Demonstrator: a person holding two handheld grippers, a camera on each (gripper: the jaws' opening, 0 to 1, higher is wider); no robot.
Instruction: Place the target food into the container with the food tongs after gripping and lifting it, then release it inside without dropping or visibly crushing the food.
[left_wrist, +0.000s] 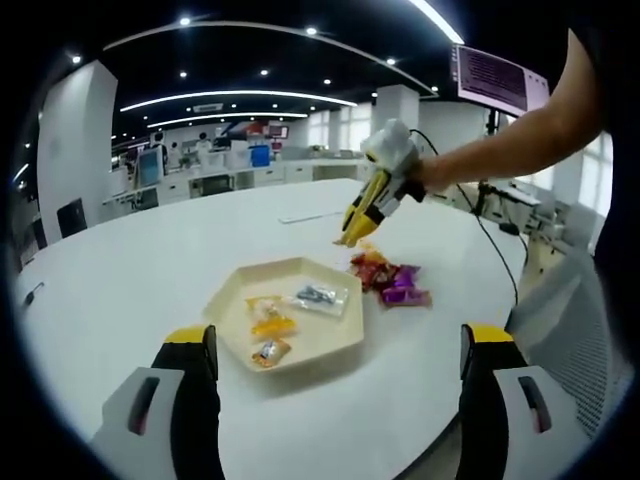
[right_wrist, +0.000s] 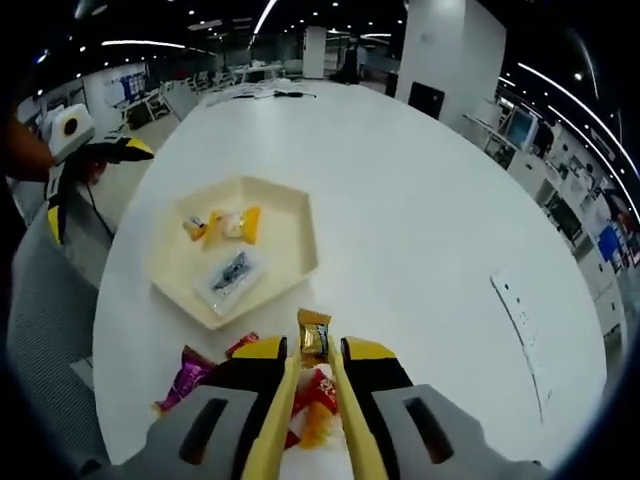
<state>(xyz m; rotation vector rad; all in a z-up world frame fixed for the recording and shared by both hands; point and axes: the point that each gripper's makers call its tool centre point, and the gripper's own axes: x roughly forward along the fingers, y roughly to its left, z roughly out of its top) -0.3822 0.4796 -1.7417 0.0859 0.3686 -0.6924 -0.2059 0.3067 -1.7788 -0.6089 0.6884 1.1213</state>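
Our left gripper (left_wrist: 338, 350), in the left gripper view, stands with its black, yellow-tipped jaws wide apart, holding nothing, low over the round white table (left_wrist: 150, 270). Ahead lies the cream hexagonal plastic tray (left_wrist: 290, 312), holding a clear wrapper with dark contents (left_wrist: 318, 296), a yellow wrapped sweet (left_wrist: 268, 322) and a small orange one (left_wrist: 269, 351). Just beside the tray's far side sits a heap of red and purple wrapped snacks (left_wrist: 391, 279), with the right gripper (left_wrist: 352, 236) poised above it, gripping yellow food tongs (left_wrist: 366, 211).

From the right gripper view, we see our right gripper (right_wrist: 314, 352) clenched on those tongs (right_wrist: 346, 420), whose tips pinch a small orange-and-brown wrapped candy (right_wrist: 314, 336) by its middle, lifted just clear of the snack heap (right_wrist: 200, 378). The tray (right_wrist: 290, 262) is near, ahead and to the left. We judge the candy light, its wrapper slick and crinkly, so a gentle squeeze across the body should hold it without crushing.
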